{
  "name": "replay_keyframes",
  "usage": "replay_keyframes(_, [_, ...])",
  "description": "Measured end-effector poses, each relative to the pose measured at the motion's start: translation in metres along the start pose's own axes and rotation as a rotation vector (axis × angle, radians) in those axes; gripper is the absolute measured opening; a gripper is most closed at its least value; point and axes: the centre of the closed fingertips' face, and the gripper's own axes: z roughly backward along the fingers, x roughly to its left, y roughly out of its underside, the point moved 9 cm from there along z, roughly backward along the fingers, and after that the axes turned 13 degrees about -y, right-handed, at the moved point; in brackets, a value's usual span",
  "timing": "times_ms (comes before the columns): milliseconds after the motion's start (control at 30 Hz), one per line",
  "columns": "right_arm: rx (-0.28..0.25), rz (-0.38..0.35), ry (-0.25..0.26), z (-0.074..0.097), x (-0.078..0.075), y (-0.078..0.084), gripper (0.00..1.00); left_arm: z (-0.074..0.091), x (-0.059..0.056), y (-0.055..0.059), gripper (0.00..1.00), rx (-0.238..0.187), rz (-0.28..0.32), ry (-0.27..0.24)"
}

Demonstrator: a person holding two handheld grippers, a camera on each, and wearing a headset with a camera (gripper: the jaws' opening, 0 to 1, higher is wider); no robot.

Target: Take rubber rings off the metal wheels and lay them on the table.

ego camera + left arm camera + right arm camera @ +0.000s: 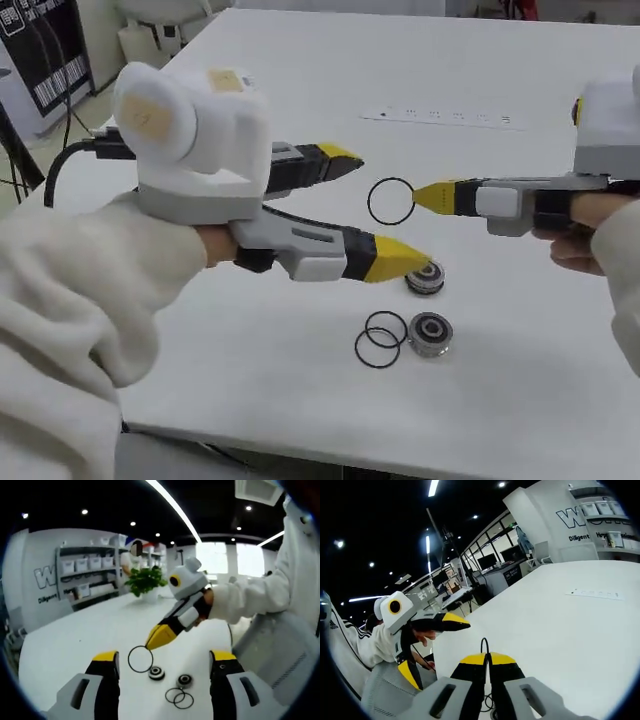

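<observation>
Rubber ring (368,201) pinched by level right tool (417,197); left tool (164,656) spread wide.

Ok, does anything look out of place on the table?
Nothing stands out. Two thin black rubber rings lie overlapped beside one small metal wheel, a second wheel sits close by, and the right gripper, jaws shut, holds a third ring above the white table.

A pale strip with small printed marks (440,117) was seen lying flat, well beyond the work. A black panel printed with barcodes (45,55) was stood at the far left. A potted plant (145,580) was set near shelving (82,577) stocked with white bins. Dark monitors (487,560) were ranged along a far wall, and long ceiling lights (172,505) were lit.
</observation>
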Motion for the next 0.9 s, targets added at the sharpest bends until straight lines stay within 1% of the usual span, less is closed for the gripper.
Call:
replay_keyframes(33, [0.007, -0.001, -0.007, -0.001, 0.000, 0.001, 0.00, 0.001, -0.002, 0.001, 0.76, 0.005, -0.007, 0.001])
replay_keyframes(133, [0.034, -0.003, -0.019, -0.006, 0.001, 0.006, 0.00, 0.007, -0.007, 0.006, 0.78, 0.035, -0.040, 0.011])
replay_keyframes(167, [0.039, -0.003, -0.022, -0.006, 0.001, 0.007, 0.00, 0.009, -0.008, 0.007, 0.79, 0.042, -0.045, 0.014])
replay_keyframes(233, [0.050, -0.006, -0.034, -0.008, 0.002, 0.009, 0.00, 0.015, -0.010, 0.013, 0.80, 0.071, -0.059, 0.024])
replay_keyframes(267, [0.053, -0.008, -0.039, -0.009, 0.002, 0.010, 0.00, 0.018, -0.010, 0.014, 0.80, 0.075, -0.064, 0.028])
replay_keyframes(333, [0.067, -0.013, -0.050, -0.011, 0.003, 0.012, 0.00, 0.024, -0.009, 0.018, 0.81, 0.082, -0.059, 0.033])
replay_keyframes(467, [0.098, -0.020, -0.063, -0.016, 0.003, 0.019, 0.00, 0.036, -0.004, 0.026, 0.81, 0.103, -0.040, 0.018])
replay_keyframes(533, [0.111, -0.022, -0.068, -0.018, 0.003, 0.021, 0.00, 0.042, 0.000, 0.028, 0.82, 0.106, -0.033, 0.008])
replay_keyframes(667, [0.144, -0.031, -0.074, -0.021, 0.001, 0.028, 0.00, 0.050, 0.007, 0.032, 0.83, 0.098, -0.003, -0.006])
replay_keyframes(833, [0.179, -0.059, -0.082, -0.023, -0.002, 0.039, 0.00, 0.054, 0.013, 0.039, 0.85, 0.094, 0.025, -0.026])
replay_keyframes(900, [0.205, -0.078, -0.087, -0.025, -0.004, 0.046, 0.00, 0.054, 0.013, 0.042, 0.86, 0.091, 0.038, -0.028])
